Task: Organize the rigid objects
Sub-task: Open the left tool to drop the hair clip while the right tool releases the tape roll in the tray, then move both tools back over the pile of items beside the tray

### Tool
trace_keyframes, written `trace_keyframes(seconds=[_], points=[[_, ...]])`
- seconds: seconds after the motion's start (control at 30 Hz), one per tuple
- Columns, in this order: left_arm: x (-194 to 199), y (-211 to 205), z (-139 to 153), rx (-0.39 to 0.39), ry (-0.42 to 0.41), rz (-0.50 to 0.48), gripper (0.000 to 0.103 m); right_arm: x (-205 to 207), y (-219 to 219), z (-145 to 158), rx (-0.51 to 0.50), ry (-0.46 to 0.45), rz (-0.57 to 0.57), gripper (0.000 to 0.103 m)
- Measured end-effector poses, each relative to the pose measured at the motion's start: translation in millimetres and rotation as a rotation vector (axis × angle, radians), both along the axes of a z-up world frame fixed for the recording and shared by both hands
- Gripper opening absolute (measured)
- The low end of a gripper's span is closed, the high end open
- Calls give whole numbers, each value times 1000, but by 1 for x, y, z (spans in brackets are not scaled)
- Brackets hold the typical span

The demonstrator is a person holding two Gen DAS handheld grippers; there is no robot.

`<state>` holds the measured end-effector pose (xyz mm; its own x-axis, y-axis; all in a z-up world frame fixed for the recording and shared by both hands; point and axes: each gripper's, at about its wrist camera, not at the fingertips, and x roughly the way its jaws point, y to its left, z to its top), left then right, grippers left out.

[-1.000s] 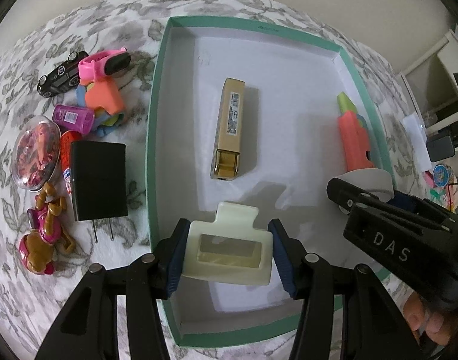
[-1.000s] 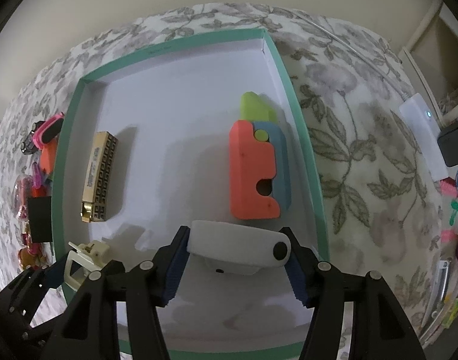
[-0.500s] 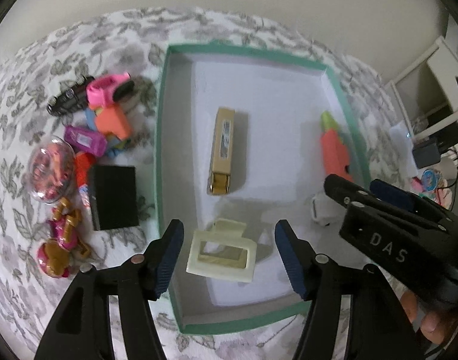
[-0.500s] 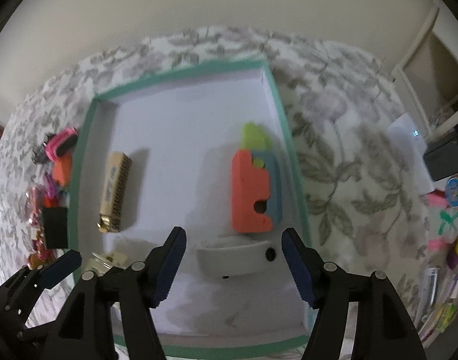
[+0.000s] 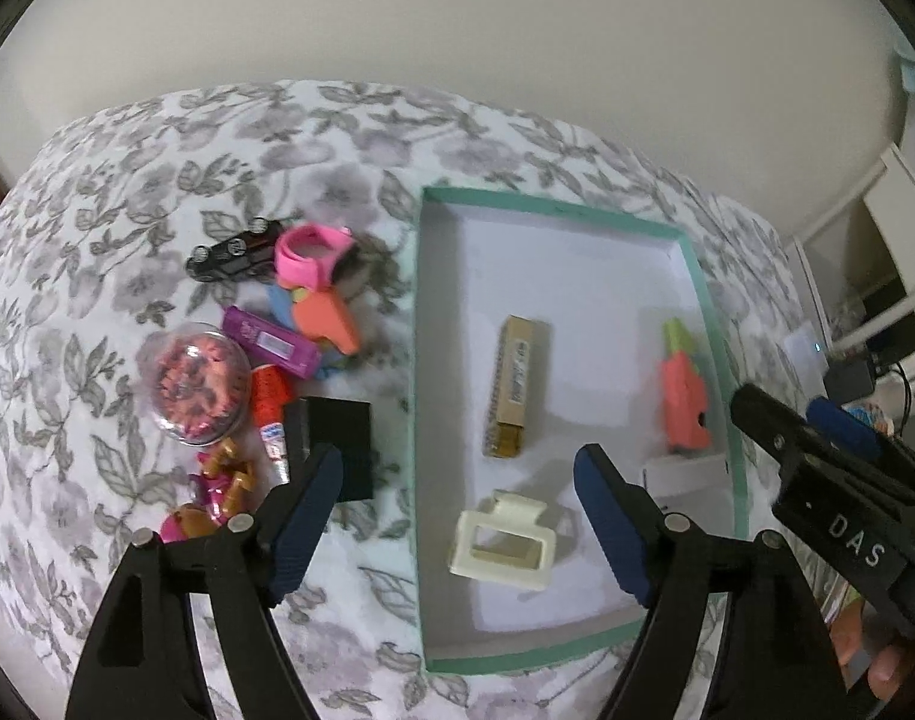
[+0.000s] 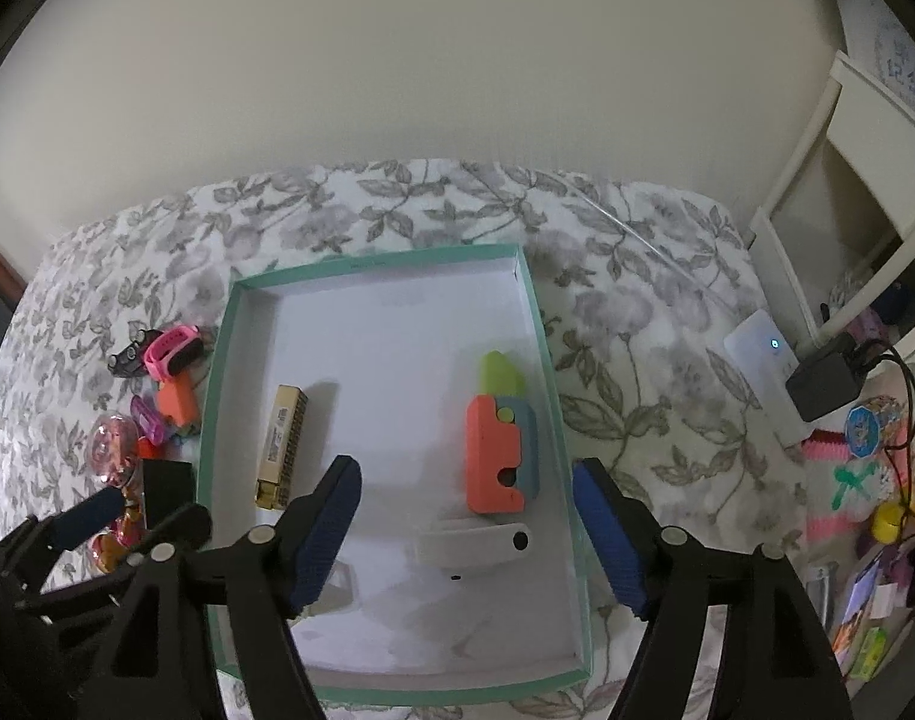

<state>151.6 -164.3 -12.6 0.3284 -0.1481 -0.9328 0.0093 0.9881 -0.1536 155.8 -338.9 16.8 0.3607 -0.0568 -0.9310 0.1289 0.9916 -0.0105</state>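
Floral cloth (image 5: 277, 138) covers the surface, with a plain wall behind and a teal-rimmed tray (image 5: 418, 360) set on it.

From the left wrist, the left gripper (image 5: 457, 510) has just been opening and stands wide, nothing between its pads. A cream hair clip (image 5: 502, 543) lies free on the tray floor below it, near the front left corner. Beyond it rest a gold harmonica (image 5: 514, 387) and an orange toy (image 5: 685, 399) by the right wall. Left of the tray a pile waits: black charger (image 5: 337, 438), pink watch (image 5: 313, 255), toy car (image 5: 235, 249), purple case (image 5: 271, 342), glitter dome (image 5: 196, 384).

From the right wrist, the right gripper (image 6: 466, 531) has likewise just been opening and is empty. A white bar (image 6: 472, 543) sits on the tray floor, touching or just short of the orange toy's (image 6: 499, 462) near end; the harmonica (image 6: 283, 447) lies to the left.

Both drops look finished. My advice for the retreat: lift each tool straight, pads clear of the clip and bar, so neither gets dragged. Then send the left one to the pile. The charger looks the easiest pick, being boxy and at the pile's edge; take it across its flat sides.
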Motion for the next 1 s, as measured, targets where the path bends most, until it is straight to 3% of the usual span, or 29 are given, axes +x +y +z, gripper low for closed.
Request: trace_keyframes(seconds=[0.07, 0.13, 0.27, 0.4, 0.83, 1.0], points=[[1, 6, 1, 10, -15, 21, 81, 0, -1, -1, -2, -3, -2, 84], [2, 11, 2, 22, -27, 39, 94, 1, -2, -2, -1, -8, -5, 84], [3, 19, 5, 23, -55, 70, 95, 0, -1, -2, -1, -20, -3, 100], [3, 25, 8, 39, -79, 98, 99, 0, 4, 0, 1, -34, 13, 101], [-1, 67, 23, 39, -141, 187, 100, 2, 29, 1, 9, -76, 67, 103], [-9, 95, 34, 29, -188, 240, 100, 2, 44, 6, 97, -142, 61, 103]])
